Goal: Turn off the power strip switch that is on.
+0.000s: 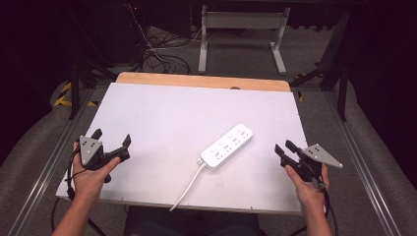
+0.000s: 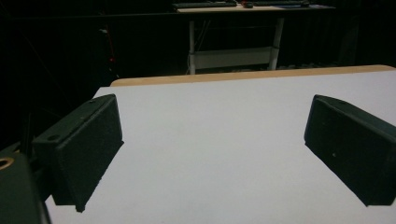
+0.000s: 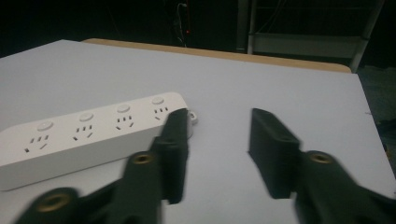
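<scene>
On the white table (image 1: pixel 147 113), your power strip (image 1: pixel 226 146) lies untouched; left tongs (image 1: pixel 112 142) wide, right tongs (image 3: pixel 217 149) partly open, both empty. Approach step: reach it next.

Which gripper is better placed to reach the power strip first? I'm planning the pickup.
Probably the right gripper: the power strip lies nearer it, and its open jaws already face the strip. The left gripper faces bare table.

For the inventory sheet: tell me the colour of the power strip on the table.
White, cord included. The power strip shows best in the right gripper view.
</scene>
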A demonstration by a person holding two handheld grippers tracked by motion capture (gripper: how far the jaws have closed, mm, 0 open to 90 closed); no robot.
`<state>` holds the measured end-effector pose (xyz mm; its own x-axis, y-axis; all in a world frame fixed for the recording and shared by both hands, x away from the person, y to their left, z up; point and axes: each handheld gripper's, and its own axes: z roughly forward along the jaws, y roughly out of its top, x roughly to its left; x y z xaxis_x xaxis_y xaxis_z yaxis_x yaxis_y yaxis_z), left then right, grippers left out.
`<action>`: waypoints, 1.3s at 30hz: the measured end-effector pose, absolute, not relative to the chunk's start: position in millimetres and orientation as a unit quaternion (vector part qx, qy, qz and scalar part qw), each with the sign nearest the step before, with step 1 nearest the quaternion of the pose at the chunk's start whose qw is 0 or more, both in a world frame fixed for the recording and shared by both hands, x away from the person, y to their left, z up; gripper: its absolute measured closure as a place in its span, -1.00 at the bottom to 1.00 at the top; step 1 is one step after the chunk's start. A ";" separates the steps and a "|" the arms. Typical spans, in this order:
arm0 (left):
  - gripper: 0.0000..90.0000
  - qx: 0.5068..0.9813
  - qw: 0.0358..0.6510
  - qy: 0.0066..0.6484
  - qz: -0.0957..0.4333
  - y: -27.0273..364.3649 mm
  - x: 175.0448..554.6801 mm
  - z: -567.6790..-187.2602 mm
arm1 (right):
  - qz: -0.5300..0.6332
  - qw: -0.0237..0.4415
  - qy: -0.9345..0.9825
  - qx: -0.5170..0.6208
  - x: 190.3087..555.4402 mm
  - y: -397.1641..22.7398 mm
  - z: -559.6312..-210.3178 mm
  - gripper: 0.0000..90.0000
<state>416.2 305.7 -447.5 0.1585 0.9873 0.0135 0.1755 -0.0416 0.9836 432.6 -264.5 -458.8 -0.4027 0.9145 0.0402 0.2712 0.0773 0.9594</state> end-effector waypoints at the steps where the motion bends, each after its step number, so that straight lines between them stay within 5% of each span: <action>1: -0.89 0.587 0.484 0.495 0.419 305.7 416.2 -447.5 | 0.517 0.314 0.662 0.442 432.1 -264.7 -457.2 0.64; 3: -0.88 0.581 0.488 0.501 0.417 308.1 416.7 -447.3 | 0.527 0.318 0.660 0.432 430.7 -264.9 -454.3 0.90; 6: -0.88 0.581 0.489 0.501 0.415 308.2 417.4 -447.3 | 0.534 0.319 0.657 0.426 428.6 -264.5 -450.4 1.00; 22: -0.87 0.581 0.491 0.501 0.413 308.0 418.0 -448.6 | 0.557 0.281 0.679 0.388 441.8 -221.5 -397.8 1.00; 39: -0.85 0.588 0.486 0.496 0.415 308.0 414.3 -449.2 | 0.493 0.208 0.768 0.352 466.4 -142.1 -400.1 1.00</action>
